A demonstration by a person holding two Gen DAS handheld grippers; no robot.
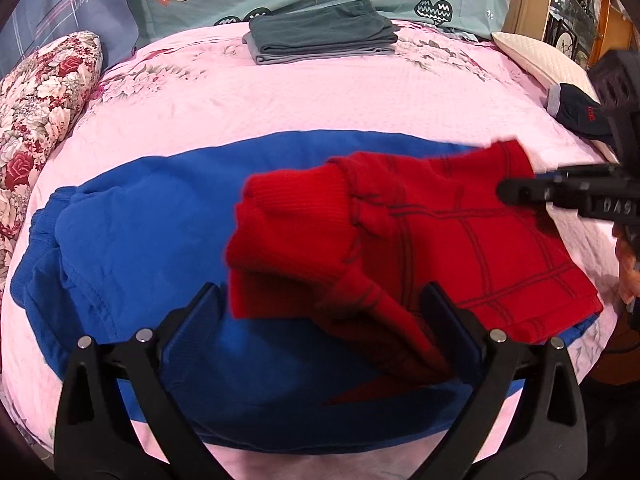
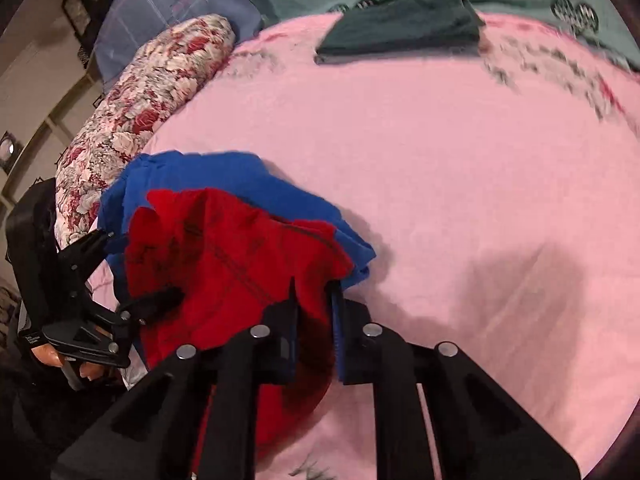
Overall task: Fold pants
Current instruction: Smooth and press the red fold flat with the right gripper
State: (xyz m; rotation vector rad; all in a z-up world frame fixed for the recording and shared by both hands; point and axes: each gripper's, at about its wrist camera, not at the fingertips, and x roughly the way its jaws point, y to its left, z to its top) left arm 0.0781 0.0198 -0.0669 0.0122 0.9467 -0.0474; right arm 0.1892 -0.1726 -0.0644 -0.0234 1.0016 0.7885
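Red-and-blue pants [image 1: 168, 216] lie across the pink bedsheet [image 1: 280, 100]. Their red part [image 1: 460, 248], marked with dark grid lines, is folded over the blue part. My left gripper [image 1: 320, 312] is open wide at the near edge, with a fold of red cloth lying loose between its fingers [image 1: 200, 312]. In the right wrist view, my right gripper [image 2: 314, 308] is shut on the red cloth [image 2: 224, 264] at its edge. The left gripper [image 2: 128, 272] shows there at the left, open. The right gripper [image 1: 520, 192] reaches in from the right in the left wrist view.
A folded stack of dark green and grey clothes [image 1: 320, 36] sits at the back of the bed. A floral pillow [image 1: 44, 120] lies along the left side, with a white pillow [image 1: 536, 56] and a dark garment [image 1: 580, 112] at the right. A person's hand [image 2: 52, 354] holds the left gripper.
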